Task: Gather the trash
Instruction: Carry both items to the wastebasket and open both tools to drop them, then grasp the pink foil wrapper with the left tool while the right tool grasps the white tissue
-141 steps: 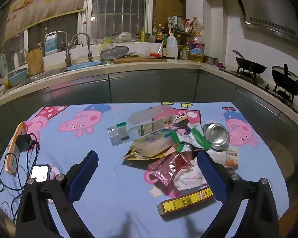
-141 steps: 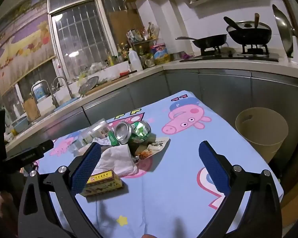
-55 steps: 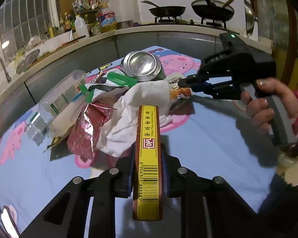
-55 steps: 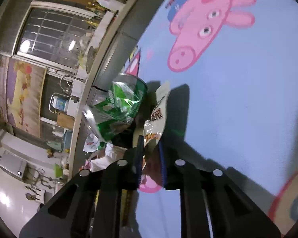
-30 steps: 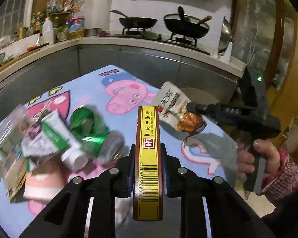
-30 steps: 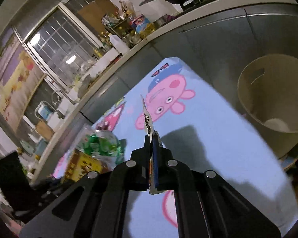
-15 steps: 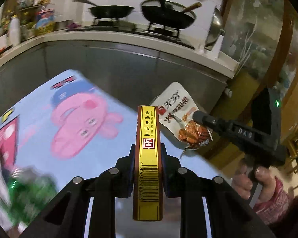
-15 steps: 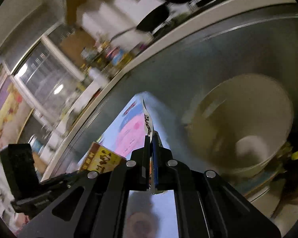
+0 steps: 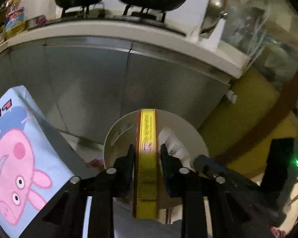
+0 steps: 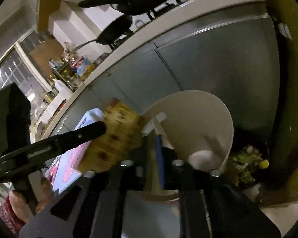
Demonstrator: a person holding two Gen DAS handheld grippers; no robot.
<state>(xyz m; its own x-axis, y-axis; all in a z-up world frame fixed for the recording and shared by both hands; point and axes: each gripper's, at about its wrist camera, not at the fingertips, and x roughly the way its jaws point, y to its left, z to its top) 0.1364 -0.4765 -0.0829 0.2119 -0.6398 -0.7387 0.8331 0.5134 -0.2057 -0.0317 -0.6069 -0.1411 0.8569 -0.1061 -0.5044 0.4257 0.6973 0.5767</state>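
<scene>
While over the bin (image 9: 117, 130), the left hand-held gripper (image 9: 146, 154) clamps a stiff, light yellow carton (image 9: 147, 130) mid-length; the right hand-held gripper (image 10: 151, 138) looks nearly closed, its load unclear.

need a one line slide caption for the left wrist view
Left gripper holds a yellow box over the beige trash bin beside the Peppa Pig tablecloth.

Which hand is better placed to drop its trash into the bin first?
Left. The left gripper holds the yellow box directly over the bin opening. The right gripper looks nearer the rim.
</scene>
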